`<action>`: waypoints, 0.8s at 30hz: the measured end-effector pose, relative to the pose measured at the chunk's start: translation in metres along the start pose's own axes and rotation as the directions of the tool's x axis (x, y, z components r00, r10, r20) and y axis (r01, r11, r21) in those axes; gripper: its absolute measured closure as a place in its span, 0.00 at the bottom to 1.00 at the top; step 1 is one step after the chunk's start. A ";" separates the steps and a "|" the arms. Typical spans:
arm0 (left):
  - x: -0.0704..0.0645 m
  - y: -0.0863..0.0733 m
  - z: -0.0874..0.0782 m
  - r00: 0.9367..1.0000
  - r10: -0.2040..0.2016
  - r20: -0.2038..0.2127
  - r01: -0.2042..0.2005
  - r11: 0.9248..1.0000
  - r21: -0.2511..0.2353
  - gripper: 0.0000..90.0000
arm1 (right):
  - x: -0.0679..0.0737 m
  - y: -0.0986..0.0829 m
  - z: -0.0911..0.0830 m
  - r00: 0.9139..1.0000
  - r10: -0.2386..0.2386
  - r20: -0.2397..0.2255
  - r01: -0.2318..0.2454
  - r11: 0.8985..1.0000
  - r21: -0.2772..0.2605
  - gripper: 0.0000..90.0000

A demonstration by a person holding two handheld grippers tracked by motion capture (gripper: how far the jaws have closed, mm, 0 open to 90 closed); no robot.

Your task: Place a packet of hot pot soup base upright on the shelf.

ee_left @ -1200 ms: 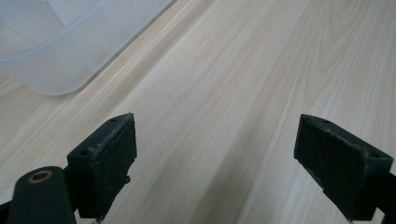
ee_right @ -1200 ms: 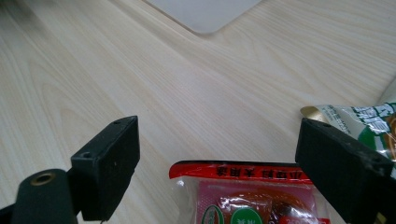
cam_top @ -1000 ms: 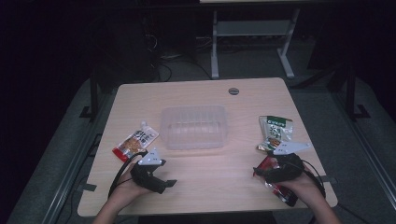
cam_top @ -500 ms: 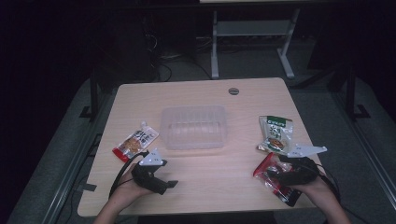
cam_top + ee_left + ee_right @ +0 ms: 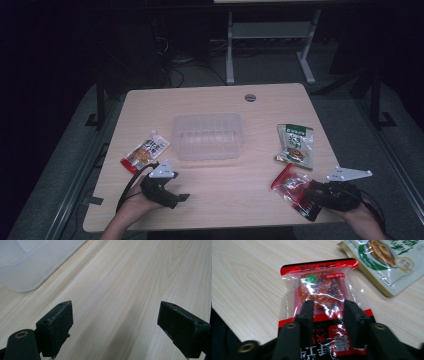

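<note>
Red snack packet (image 5: 322, 290) sits clamped in the right tongs (image 5: 325, 311) on the desk (image 5: 220, 185). The left tongs (image 5: 115, 330) gape wide beside a clear plastic tub (image 5: 32, 262).

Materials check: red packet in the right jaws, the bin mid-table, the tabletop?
red packet: looks like thin glossy plastic film; it crinkles and glints, with a clear window.
bin: seemingly translucent frosted plastic, rigid; the table shows faintly through.
tabletop: pale wood-grain, matte; laminate or real wood can't be told.

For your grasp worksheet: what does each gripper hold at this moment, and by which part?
The right gripper is shut on the red snack packet, pinching its clear middle just above the lower red band. The left gripper is open over bare table, holding nothing.
</note>
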State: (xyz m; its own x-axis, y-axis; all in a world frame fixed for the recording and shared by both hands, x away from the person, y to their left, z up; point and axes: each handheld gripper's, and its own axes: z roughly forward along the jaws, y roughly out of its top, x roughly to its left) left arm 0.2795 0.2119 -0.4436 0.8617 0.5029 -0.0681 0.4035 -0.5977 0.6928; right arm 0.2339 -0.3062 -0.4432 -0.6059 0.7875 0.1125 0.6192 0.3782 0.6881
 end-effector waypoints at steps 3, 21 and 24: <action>0.000 -0.001 0.001 1.000 0.001 0.004 -0.001 1.000 0.004 0.14 | 0.003 0.001 0.005 1.000 -0.013 -0.006 0.013 1.000 0.028 0.81; 0.014 -0.007 -0.013 0.998 -0.038 -0.054 0.037 0.999 -0.014 0.14 | 0.001 0.007 0.019 0.998 -0.053 -0.032 0.056 0.993 0.100 0.99; 0.019 -0.010 -0.017 0.996 -0.045 -0.072 0.044 0.999 -0.017 0.14 | 0.001 0.010 0.022 0.997 -0.069 -0.034 0.072 0.992 0.100 1.00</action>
State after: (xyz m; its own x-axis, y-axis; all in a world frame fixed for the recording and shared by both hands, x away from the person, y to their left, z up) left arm 0.2868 0.2380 -0.4393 0.8183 0.5728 -0.0478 0.4358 -0.5640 0.7015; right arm 0.2498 -0.2910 -0.4519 -0.6638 0.7426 0.0892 0.6209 0.4807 0.6192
